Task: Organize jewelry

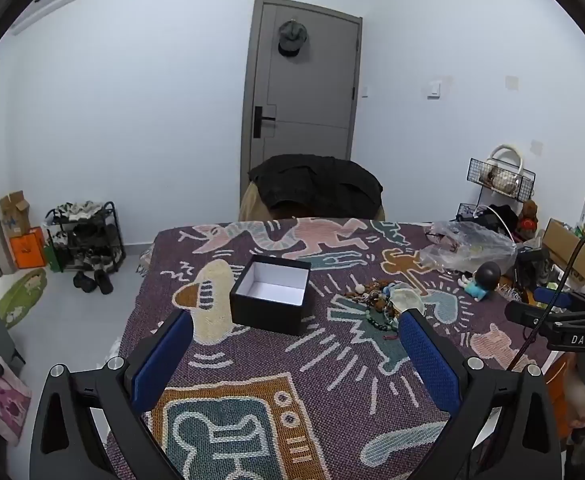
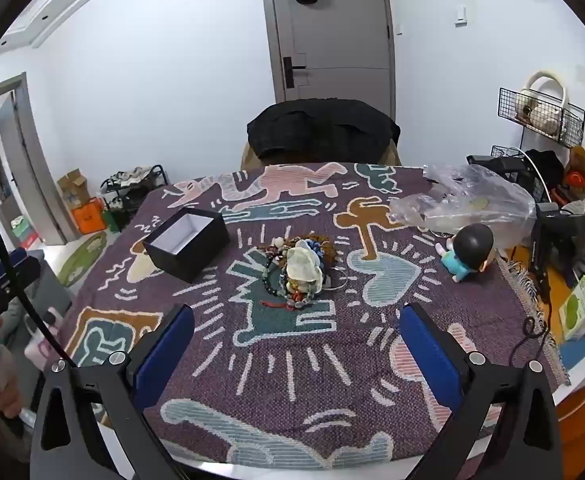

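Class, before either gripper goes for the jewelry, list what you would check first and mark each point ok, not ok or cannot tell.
1. Black box open and empty: ok.
2. Jewelry pile within view, beside the box, not touching it: ok.
3. Left gripper open, nothing between its fingers: ok.
4. Right gripper open, nothing held: ok.
5. Bracelets untangled from each other: cannot tell.
6. Doll clear of the pile: ok.

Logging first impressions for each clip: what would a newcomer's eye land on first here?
Probably the tangled heap of bead jewelry in the middle of the loud cartoon-patterned tablecloth. Just left of it stands an open black box with a bare white inside. To the right, a small big-headed figurine sits near a crumpled clear plastic bag.
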`<state>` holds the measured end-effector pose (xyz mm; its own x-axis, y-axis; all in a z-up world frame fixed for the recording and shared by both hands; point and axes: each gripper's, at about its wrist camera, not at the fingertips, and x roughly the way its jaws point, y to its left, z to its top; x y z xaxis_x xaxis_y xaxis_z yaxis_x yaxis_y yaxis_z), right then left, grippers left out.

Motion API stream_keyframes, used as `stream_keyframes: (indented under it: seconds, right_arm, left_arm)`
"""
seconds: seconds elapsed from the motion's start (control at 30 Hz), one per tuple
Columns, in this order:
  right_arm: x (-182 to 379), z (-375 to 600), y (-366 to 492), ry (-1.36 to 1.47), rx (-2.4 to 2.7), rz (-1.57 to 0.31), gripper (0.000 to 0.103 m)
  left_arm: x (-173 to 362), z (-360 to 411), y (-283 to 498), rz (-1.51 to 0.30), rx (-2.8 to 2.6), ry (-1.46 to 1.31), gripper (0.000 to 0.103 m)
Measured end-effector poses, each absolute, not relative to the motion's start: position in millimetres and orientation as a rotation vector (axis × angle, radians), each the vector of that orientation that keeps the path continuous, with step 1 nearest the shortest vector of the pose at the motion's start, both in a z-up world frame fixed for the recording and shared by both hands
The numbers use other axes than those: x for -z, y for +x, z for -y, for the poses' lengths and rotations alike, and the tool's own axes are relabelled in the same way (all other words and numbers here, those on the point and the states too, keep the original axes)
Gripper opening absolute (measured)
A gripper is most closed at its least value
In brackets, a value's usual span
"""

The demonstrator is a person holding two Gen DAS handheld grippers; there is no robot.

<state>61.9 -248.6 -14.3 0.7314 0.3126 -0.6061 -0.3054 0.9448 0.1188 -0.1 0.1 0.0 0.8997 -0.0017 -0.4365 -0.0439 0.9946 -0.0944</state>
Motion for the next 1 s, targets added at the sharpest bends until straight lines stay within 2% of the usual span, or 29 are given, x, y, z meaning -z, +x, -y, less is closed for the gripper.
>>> stream_keyframes:
  seconds: [1.0]
  right_arm:
    - [10, 249, 58, 0.001, -0.330, -0.638, 0.103]
  left_arm:
    - [0, 11, -5, -0.455, 0.034, -0.067, 0.103]
